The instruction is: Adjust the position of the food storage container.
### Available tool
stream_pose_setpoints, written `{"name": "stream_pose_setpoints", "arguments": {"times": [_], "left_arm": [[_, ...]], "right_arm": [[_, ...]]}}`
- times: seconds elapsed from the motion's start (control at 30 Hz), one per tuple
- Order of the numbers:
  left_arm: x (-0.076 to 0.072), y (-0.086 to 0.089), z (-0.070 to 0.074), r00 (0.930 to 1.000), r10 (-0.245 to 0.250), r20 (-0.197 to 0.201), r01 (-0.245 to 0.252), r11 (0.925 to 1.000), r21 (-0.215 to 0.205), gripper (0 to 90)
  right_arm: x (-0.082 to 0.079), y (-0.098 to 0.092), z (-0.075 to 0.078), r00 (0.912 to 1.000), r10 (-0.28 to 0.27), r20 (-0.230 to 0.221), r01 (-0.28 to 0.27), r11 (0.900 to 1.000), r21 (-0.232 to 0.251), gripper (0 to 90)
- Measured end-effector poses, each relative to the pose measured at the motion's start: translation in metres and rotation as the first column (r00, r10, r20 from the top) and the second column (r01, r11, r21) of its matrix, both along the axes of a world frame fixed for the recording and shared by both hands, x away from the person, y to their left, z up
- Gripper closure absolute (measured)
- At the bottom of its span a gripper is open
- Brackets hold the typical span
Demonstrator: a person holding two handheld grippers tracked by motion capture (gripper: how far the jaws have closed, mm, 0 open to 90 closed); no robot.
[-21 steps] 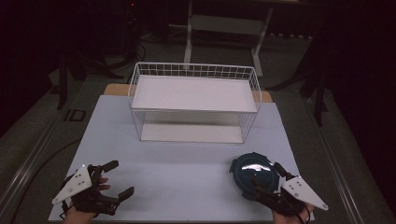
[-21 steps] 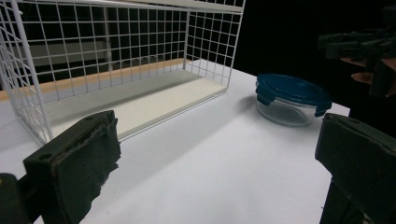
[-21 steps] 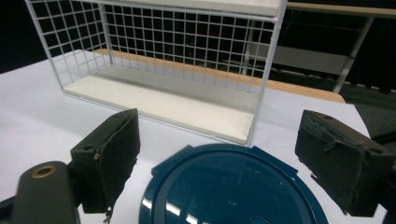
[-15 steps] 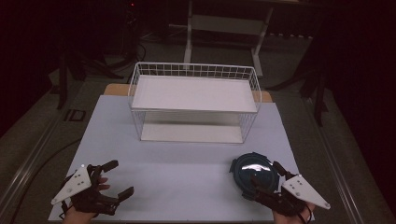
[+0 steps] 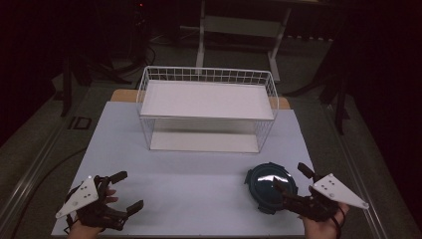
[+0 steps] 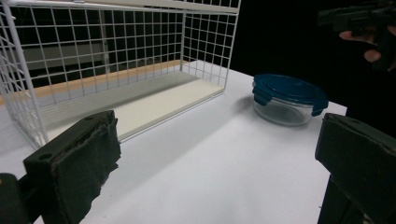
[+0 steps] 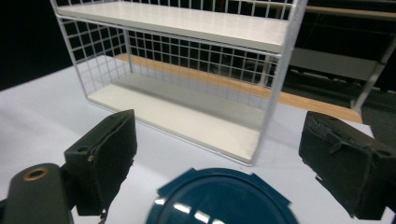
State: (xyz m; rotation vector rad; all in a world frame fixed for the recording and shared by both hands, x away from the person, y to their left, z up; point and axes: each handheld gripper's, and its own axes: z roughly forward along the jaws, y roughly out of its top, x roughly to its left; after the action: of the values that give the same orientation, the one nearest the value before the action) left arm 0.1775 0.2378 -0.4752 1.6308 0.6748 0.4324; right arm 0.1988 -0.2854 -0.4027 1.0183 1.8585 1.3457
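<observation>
Right tongs [image 5: 291, 185] spread wide around a blue-lidded glass container [image 5: 269, 186] at the surface's [image 5: 199, 169] near right edge, left tongs [image 5: 125, 191] apart and empty — an off-centre squeeze could slip on glass.

This looked like a lab or a recording studio rather than a home. The white table [image 5: 199, 189] stood under bright light while the room around it lay dark. Well beyond the right gripper [image 5: 293, 185], past the white wire shelf rack [image 5: 206, 107], metal stand legs [image 5: 201, 35] and a pale frame rose from a grey floor [image 5: 35, 149]. Off to the far side of the left gripper [image 5: 127, 191], cables [image 5: 40, 172] trailed across that floor beside the table's edge. The setup was sparse and staged: a blue-lidded glass container [image 5: 268, 185] just ahead of the right gripper.
</observation>
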Motion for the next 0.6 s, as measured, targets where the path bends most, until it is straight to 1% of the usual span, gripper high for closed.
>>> {"name": "stream_pose_setpoints", "arguments": {"times": [0.03, 0.1, 0.2, 0.33, 0.47, 0.5, 0.53, 0.57, 0.6], "left_arm": [[0.000, 0.000, 0.000, 1.0000, -0.002, -0.002, 0.002, 1.0000, -0.001, 0.0], [0.000, 0.000, 0.000, 1.0000, -0.002, -0.004, 0.002, 1.0000, -0.006, 0.0], [0.000, 0.000, 0.000, 1.0000, -0.005, -0.002, 0.005, 1.0000, -0.006, 0.0], [0.001, -0.001, -0.001, 0.9999, -0.009, -0.006, 0.009, 0.9999, -0.007, 0.0], [0.001, -0.002, -0.001, 0.9999, -0.012, -0.005, 0.012, 0.9999, -0.005, 0.0], [0.001, -0.002, -0.001, 0.9999, -0.011, -0.004, 0.011, 0.9999, -0.003, 0.0], [0.001, -0.002, -0.001, 0.9999, -0.012, -0.003, 0.012, 0.9999, -0.002, 0.0], [0.001, -0.002, -0.001, 0.9999, -0.014, -0.004, 0.014, 0.9999, -0.002, 0.0], [0.001, -0.002, -0.001, 0.9999, -0.013, -0.005, 0.013, 0.9999, -0.001, 0.0]], "right_arm": [[0.002, -0.003, 0.001, 1.0000, -0.003, -0.007, 0.003, 1.000, -0.007, 10.3], [0.006, -0.008, 0.003, 0.9992, -0.025, -0.031, 0.025, 1.000, 0.000, 10.0], [0.009, -0.014, 0.002, 0.9980, -0.015, -0.061, 0.015, 1.000, -0.002, 10.0], [0.009, -0.025, -0.005, 0.9965, -0.017, -0.082, 0.017, 1.000, -0.006, 14.2], [0.009, -0.036, -0.015, 0.9914, -0.041, -0.124, 0.039, 0.999, -0.020, 24.8], [0.009, -0.039, -0.018, 0.9899, -0.051, -0.132, 0.048, 0.998, -0.029, 29.5], [0.009, -0.042, -0.021, 0.9878, -0.061, -0.143, 0.056, 0.998, -0.038, 31.0], [0.009, -0.045, -0.024, 0.9855, -0.076, -0.152, 0.071, 0.997, -0.041, 34.7], [0.009, -0.047, -0.027, 0.9838, -0.079, -0.161, 0.072, 0.996, -0.045, 38.1]]}}
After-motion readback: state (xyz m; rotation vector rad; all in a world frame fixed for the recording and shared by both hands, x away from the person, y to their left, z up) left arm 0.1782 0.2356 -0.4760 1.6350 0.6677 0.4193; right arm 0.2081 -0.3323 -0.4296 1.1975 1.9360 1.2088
